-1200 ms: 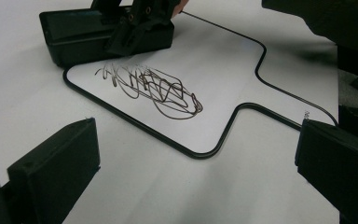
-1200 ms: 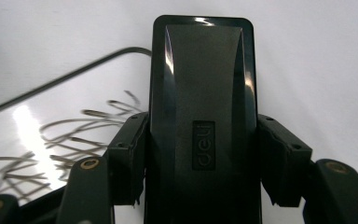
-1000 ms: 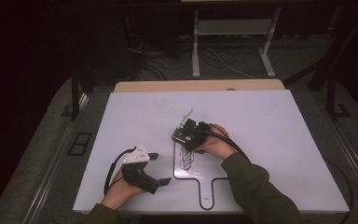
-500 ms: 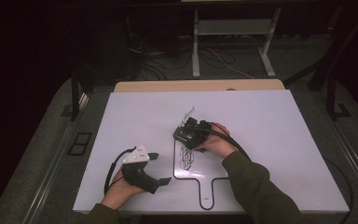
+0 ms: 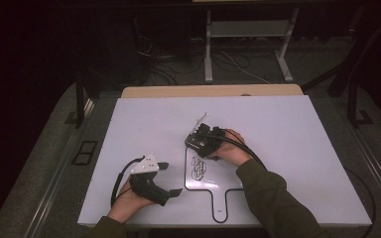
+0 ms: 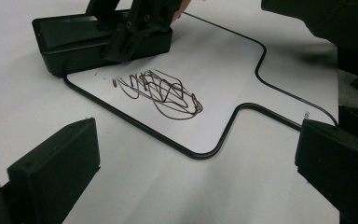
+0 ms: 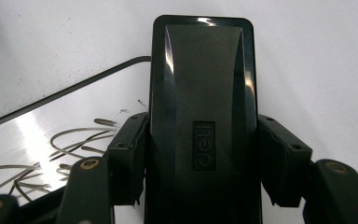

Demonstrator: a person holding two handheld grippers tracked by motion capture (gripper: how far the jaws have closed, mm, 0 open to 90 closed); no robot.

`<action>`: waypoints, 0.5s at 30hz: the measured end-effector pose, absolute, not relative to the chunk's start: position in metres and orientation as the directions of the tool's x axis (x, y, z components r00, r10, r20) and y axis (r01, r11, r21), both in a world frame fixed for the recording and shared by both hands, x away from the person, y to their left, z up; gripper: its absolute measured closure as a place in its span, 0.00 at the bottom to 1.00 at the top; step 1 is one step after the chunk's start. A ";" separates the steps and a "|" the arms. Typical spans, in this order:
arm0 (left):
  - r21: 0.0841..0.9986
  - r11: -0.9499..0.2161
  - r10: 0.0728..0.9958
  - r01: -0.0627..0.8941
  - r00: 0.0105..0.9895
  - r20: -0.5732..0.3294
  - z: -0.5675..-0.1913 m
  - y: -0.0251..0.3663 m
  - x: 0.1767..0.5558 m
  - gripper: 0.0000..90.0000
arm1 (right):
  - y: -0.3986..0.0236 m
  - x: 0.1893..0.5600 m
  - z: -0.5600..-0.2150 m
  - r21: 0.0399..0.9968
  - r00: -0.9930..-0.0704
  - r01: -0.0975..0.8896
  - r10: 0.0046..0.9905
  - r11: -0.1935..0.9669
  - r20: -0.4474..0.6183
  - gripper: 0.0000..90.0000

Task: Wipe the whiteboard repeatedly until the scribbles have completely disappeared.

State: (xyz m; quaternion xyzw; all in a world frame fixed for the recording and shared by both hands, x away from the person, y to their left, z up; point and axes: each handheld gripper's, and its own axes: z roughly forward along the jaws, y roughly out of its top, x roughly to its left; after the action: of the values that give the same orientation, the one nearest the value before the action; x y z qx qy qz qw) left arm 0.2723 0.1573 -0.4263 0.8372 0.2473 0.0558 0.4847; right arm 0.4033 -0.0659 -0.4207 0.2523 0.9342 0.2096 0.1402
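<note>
A small white handled board (image 5: 221,173) lies on the table with a dark scribble (image 5: 198,167) near its left side. My right gripper (image 5: 202,140) is shut on a black block eraser (image 5: 197,141), which rests at the board's far left corner, just beyond the scribble. In the right gripper view both jaws clamp the sides of the eraser (image 7: 203,93), with the scribble (image 7: 74,140) to its left. My left gripper (image 5: 171,179) rests on the table left of the board, open, with nothing between its jaws. The left gripper view shows the scribble (image 6: 161,91) and the eraser (image 6: 98,39) beyond it.
The white tabletop (image 5: 287,129) spreads wide around the board. A wooden strip (image 5: 213,91) runs along its far edge. Black cables trail from both grippers. Dark floor, cables and a metal stand (image 5: 248,29) lie beyond the table.
The right gripper with the eraser has edged slightly away from me along the board's far left corner. The left hand has stayed put.
</note>
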 end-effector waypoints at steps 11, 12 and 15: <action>0.839 -0.411 0.466 0.357 0.873 -0.144 -0.426 0.156 0.272 0.00 | -0.055 0.398 -0.420 0.454 -0.842 0.384 0.507 0.804 -0.186 0.43; 0.839 -0.410 0.466 0.357 0.873 -0.144 -0.426 0.156 0.272 0.00 | -0.055 0.401 -0.420 0.451 -0.836 0.389 0.513 0.803 -0.193 0.43; 0.839 -0.408 0.467 0.360 0.872 -0.147 -0.426 0.157 0.272 0.00 | -0.055 0.403 -0.420 0.450 -0.832 0.395 0.520 0.801 -0.194 0.43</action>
State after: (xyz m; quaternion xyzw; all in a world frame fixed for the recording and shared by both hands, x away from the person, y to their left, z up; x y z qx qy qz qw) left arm 0.2722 0.1573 -0.4263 0.8372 0.2471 0.0554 0.4847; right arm 0.4026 -0.0553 -0.4202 0.2445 0.9360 0.1995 0.1560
